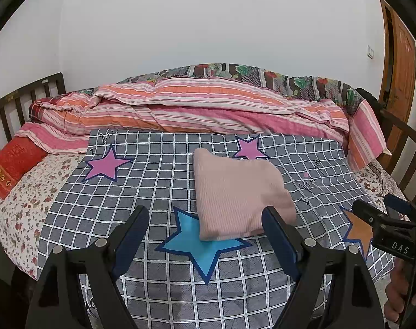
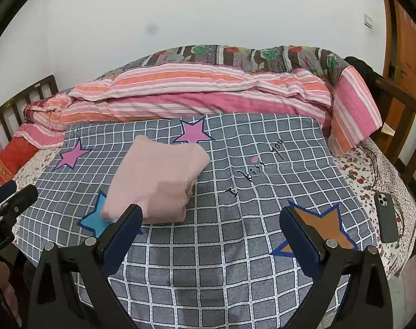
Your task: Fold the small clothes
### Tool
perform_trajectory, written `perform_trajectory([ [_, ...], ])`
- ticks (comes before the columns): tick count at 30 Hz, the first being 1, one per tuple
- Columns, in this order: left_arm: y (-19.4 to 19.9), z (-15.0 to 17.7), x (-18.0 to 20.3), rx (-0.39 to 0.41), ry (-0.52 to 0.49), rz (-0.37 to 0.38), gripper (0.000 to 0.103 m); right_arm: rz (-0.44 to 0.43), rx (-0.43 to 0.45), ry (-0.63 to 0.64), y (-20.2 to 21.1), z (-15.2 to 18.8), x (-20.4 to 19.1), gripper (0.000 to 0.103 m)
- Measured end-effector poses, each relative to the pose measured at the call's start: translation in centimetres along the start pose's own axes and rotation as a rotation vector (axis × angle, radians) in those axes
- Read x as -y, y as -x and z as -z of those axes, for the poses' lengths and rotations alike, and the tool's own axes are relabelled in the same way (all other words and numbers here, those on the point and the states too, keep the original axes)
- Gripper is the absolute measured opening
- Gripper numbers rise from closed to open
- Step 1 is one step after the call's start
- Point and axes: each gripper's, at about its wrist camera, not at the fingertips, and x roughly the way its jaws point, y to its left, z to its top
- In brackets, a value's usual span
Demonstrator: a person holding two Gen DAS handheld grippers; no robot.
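Evenly and softly lit, no harsh shadows, no glare. Strong fisheye bending toward every edge, with black corners at 10 and 2 o'clock. Slightly soft overall. Faint grey smudge on the wall (image 2: 152,28) at 12 o'clock.

"I kiss you" on checked cloth (image 2: 235,246); "DAS" on right gripper (image 1: 372,213).

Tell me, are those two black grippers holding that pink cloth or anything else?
Nothing is held. The left gripper and right gripper both stand open and empty above the checked sheet, while the folded pink garment lies free on it.
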Motion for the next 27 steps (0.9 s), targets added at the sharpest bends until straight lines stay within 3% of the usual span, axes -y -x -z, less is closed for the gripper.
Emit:
perform_trajectory([
  [27, 0.18, -0.33, -0.34, 0.0, 0.006, 0.004, 0.083, -0.005, 0.007, -0.014, 0.39, -0.26, -0.02, 0.099],
])
